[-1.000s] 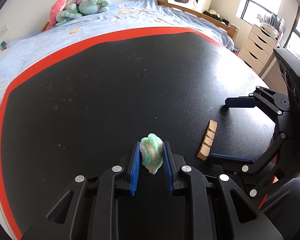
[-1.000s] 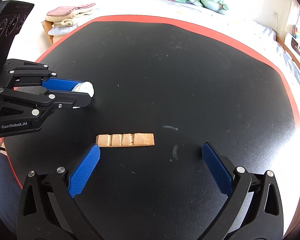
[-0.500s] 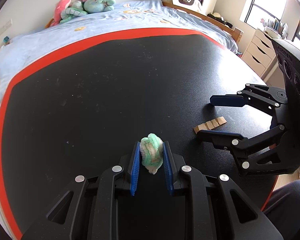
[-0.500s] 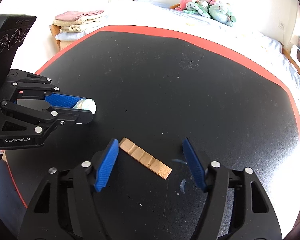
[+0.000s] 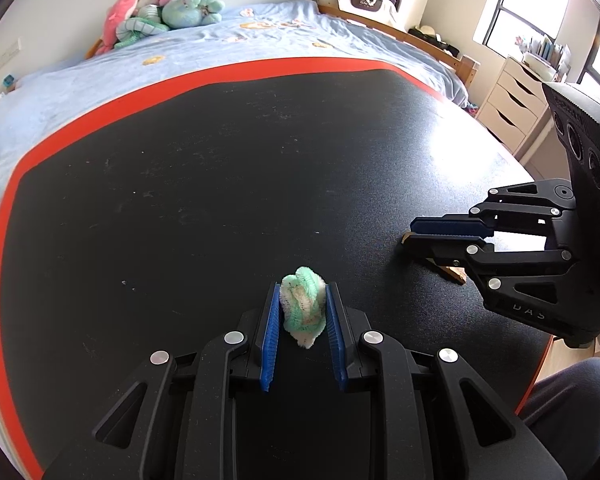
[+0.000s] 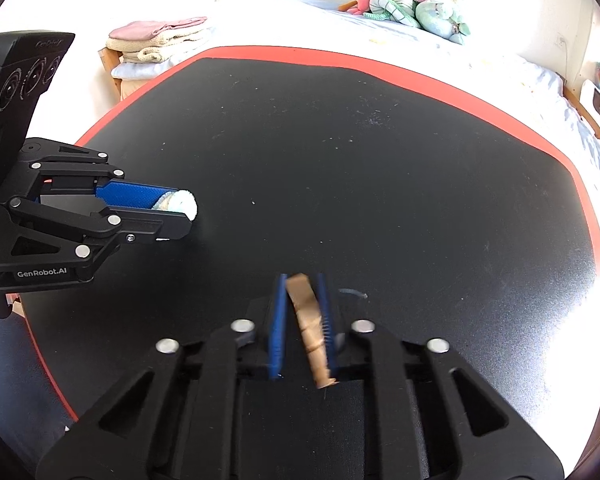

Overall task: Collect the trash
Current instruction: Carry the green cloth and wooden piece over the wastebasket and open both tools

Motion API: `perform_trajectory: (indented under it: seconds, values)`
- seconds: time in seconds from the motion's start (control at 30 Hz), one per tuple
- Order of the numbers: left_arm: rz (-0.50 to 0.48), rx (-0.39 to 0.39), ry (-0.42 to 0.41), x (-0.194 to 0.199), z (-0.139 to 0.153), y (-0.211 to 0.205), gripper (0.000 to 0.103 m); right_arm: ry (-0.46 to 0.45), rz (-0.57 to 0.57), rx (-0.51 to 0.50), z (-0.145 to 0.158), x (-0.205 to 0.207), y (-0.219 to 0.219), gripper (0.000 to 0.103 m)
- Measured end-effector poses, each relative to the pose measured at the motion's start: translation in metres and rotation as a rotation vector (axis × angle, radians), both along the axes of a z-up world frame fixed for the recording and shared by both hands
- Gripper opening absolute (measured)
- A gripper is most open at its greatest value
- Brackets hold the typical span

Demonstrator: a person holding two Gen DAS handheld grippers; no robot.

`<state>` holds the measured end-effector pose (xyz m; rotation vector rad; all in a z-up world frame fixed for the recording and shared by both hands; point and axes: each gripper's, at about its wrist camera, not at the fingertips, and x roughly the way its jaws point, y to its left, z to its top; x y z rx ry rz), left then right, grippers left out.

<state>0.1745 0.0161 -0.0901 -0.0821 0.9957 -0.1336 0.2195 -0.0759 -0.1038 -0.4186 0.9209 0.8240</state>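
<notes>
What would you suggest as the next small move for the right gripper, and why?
Probably lift it straight up. The right gripper is shut on the notched wooden strip, and the left gripper already holds its green-and-white wad, so both pieces look ready to carry off the black table.

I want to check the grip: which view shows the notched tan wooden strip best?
The right wrist view: the notched tan wooden strip lies lengthwise between the right gripper pads. The left wrist view shows only its ends behind that gripper.

Right gripper [image 6: 302, 320] fingers now clamped on the brown strip [image 6: 310, 328], strip turned lengthwise between them
</notes>
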Motion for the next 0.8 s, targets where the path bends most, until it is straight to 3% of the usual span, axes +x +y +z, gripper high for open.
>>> perform_trajectory:
  seconds: [0.43,0.8]
  values:
    - [-0.025,-0.003,-0.007,-0.01,0.009,-0.01,0.022,0.02,-0.071,0.04,0.011,-0.001,-0.021,0.011]
    - [-0.065,-0.003,-0.029,-0.048,0.036,-0.033,0.021,0.0,-0.111,0.107,0.048,-0.048,-0.049,0.011]
